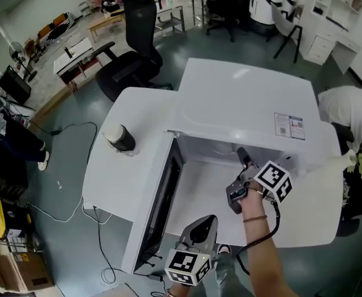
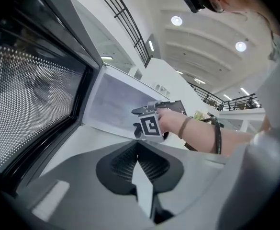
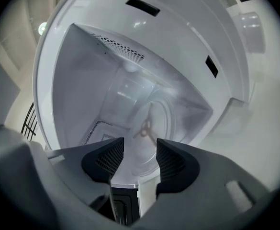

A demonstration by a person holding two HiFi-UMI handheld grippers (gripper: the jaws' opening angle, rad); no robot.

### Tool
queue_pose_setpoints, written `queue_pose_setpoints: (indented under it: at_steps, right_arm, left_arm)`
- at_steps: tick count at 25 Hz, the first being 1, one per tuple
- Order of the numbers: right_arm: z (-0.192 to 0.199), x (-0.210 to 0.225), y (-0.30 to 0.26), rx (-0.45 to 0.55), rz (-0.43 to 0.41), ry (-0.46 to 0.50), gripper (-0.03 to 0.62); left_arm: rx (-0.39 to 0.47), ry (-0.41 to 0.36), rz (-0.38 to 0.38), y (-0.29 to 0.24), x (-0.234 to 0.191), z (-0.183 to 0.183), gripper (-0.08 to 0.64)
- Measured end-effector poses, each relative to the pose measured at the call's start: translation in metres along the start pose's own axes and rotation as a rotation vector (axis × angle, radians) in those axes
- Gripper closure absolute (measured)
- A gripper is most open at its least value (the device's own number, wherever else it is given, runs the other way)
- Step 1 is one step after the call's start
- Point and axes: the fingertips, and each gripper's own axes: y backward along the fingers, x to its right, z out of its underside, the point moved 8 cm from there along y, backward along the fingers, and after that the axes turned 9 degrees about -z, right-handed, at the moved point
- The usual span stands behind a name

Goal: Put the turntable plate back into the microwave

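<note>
Two fingers of the right gripper (image 3: 140,147) stand wide apart with nothing pressed between them. They are aimed into the open white microwave (image 1: 242,98), where the round glass turntable plate (image 3: 164,121) sits inside the cavity, beyond the fingertips. The left gripper (image 2: 138,148) has its fingers closed together on nothing and hovers just beside the swung-open door (image 1: 163,206), at the near edge of the white bench (image 1: 109,178) that carries the microwave.
</note>
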Motion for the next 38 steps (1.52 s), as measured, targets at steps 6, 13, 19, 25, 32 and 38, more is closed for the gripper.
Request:
queue_pose_setpoints:
  at_steps: [6,13,19,25,32,38]
  right_arm:
    - [0.003,-0.005,0.020,-0.019,0.001,0.014,0.394]
    - [0.011,-0.018,0.045,-0.082,0.000,0.100,0.394]
    - [0.011,-0.039,0.079,-0.132,-0.008,0.259,0.394]
    - [0.011,-0.068,0.118,-0.179,-0.059,0.493,0.396]
    - [0.008,-0.095,0.164,-0.190,-0.123,0.652,0.416]
    - [0.001,-0.108,0.197,-0.141,-0.129,0.744,0.522]
  left_arm:
    - [0.010,-0.010,0.000,0.009,0.010,-0.004,0.560]
    - [0.025,-0.019,-0.033,0.017,0.017,-0.012,0.560]
    - [0.039,-0.038,-0.075,0.025,0.025,-0.026,0.560]
    - [0.054,-0.075,-0.103,0.031,0.035,-0.042,0.560]
    - [0.082,-0.115,-0.132,0.035,0.049,-0.067,0.560]
    - [0.121,-0.144,-0.149,0.036,0.060,-0.089,0.560]
